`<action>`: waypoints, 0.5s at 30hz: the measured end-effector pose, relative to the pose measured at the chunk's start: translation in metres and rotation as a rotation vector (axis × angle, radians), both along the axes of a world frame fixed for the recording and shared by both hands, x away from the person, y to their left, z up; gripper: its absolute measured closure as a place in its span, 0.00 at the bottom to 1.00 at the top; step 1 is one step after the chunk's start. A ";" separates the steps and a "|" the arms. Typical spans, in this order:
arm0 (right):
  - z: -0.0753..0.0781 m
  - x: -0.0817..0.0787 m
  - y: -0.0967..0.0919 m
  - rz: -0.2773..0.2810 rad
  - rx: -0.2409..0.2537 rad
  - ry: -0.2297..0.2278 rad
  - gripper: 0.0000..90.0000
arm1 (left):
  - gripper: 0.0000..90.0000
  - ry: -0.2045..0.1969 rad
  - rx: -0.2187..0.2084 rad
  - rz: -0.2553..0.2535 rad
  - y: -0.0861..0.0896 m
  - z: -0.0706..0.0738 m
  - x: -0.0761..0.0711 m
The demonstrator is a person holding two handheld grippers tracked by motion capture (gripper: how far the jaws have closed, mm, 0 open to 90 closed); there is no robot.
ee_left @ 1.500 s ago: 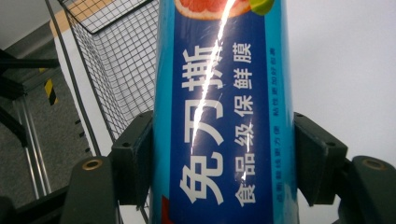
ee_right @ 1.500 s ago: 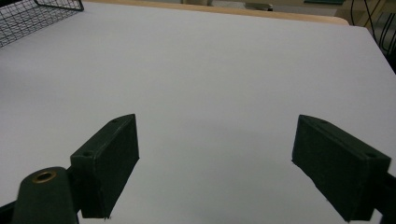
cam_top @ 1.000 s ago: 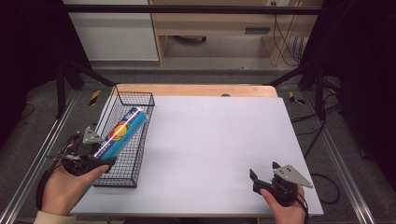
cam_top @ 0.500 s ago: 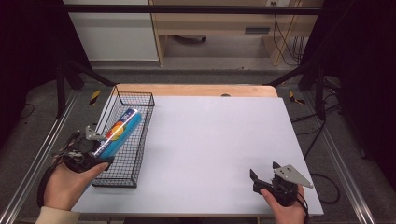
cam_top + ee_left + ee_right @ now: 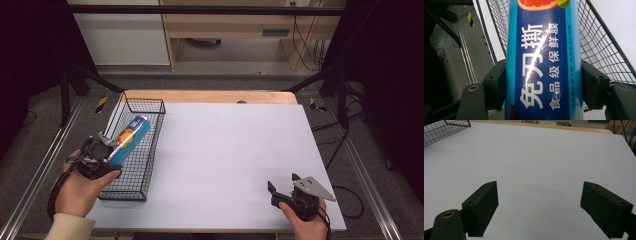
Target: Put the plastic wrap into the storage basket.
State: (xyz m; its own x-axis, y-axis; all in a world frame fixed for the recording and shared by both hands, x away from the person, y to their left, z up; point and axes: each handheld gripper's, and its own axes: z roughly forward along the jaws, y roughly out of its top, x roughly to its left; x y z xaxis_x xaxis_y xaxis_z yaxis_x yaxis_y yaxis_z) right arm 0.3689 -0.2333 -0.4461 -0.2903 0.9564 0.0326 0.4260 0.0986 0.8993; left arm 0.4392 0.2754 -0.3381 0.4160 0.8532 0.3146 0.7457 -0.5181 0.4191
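A long blue box of cling film (image 5: 128,138) with a grapefruit picture and white Chinese lettering lies slanted over the black wire basket (image 5: 150,106). My left gripper (image 5: 106,150) is shut on the box's near end, at the basket's left rim. In the left gripper view the blue box (image 5: 544,65) runs up between both black jaws, pressed on each side, with the wire basket (image 5: 599,45) beneath it. My right gripper (image 5: 281,186) rests low at the table's front right, open, and in the right gripper view its jaws stand wide apart around my right gripper's midpoint (image 5: 539,205) over bare tabletop.
The white tabletop (image 5: 235,145) stretches between the two hands, with a wooden strip (image 5: 215,96) along its far edge. A corner of the wire basket (image 5: 446,126) shows at the upper left of the right gripper view. Metal rails (image 5: 40,170) run along the table's left side.
My left gripper has drawn the blue box back toward me and lowered it a little over the basket. The right gripper has stayed put.
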 end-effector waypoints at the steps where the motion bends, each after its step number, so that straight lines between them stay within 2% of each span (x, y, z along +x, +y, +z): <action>1: 0.000 0.000 0.000 0.000 0.000 0.000 0.17 | 0.36 0.003 0.001 0.001 0.000 0.000 0.000; 4: 0.000 0.000 0.000 0.000 0.001 0.001 0.17 | 0.36 0.007 0.024 0.003 -0.001 -0.002 0.002; 15: 0.000 0.000 0.000 0.002 0.002 0.002 0.17 | 0.36 0.031 0.041 0.001 -0.005 -0.010 0.006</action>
State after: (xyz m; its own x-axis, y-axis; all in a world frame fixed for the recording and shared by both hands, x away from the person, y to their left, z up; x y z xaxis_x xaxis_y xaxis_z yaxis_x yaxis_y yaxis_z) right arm 0.3689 -0.2332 -0.4459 -0.2923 0.9557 0.0353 0.4276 0.0975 0.8987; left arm 0.4455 0.2706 -0.3483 0.4255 0.8401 0.3364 0.7584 -0.5338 0.3739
